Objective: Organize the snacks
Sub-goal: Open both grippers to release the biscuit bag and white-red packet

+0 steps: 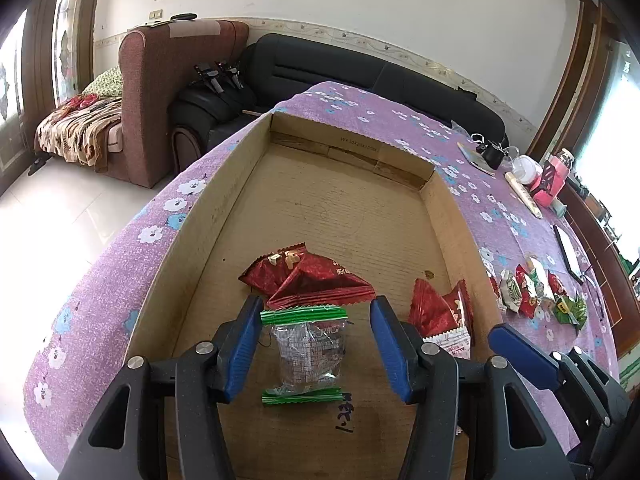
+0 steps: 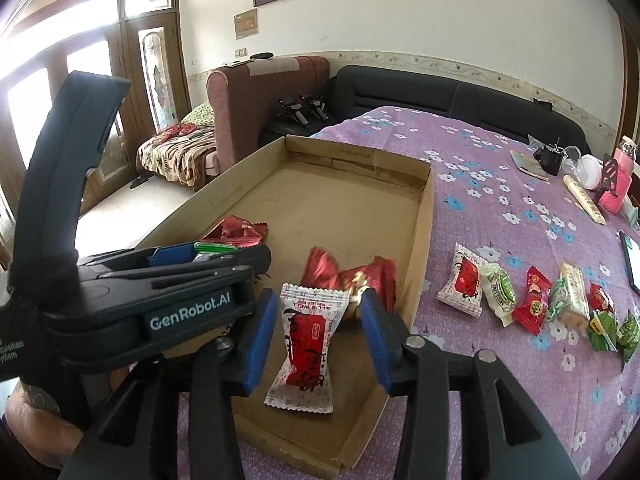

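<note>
The left hand-held gripper (image 2: pixel 208 254) body reads "GenRobot.AI" in white letters.

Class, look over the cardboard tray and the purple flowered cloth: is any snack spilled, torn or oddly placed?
Nothing is spilled or torn. The shallow cardboard tray holds a few packets; a loose row of wrapped snacks lies outside it on the purple flowered cloth, unsorted.

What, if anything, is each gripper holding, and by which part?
Nothing is held. The left gripper stands open around the green-edged packet; the right gripper stands open around the white-and-red packet, pads clear.
</note>
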Motion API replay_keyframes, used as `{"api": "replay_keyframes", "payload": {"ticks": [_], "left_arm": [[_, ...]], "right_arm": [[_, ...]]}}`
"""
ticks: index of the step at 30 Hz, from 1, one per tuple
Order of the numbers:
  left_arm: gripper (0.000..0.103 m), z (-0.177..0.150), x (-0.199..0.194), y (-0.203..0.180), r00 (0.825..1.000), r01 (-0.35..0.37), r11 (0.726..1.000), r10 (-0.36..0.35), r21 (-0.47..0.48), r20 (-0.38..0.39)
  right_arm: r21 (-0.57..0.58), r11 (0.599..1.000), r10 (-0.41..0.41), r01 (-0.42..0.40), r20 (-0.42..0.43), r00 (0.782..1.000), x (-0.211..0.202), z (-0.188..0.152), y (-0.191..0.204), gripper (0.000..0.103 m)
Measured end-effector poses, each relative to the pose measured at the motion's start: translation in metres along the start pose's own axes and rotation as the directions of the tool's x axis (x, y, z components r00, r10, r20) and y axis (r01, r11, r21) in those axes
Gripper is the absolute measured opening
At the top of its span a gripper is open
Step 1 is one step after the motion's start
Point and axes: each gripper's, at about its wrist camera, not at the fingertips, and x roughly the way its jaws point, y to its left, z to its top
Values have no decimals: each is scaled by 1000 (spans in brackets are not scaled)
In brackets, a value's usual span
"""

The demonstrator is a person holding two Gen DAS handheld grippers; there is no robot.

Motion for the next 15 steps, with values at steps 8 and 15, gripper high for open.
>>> {"api": "replay_keyframes", "payload": {"ticks": [8,15], "left_arm": [[63,0,-1,0,1000,4,1000,-4,-2,6],[66,-1,-3,0,1000,2,1000,-2,-7,17]], "right_arm": [[-53,993,-102,105,48,994,-14,-5,8,81],[-112,976,-173,184,103,979,-27,-10,19,84]]}}
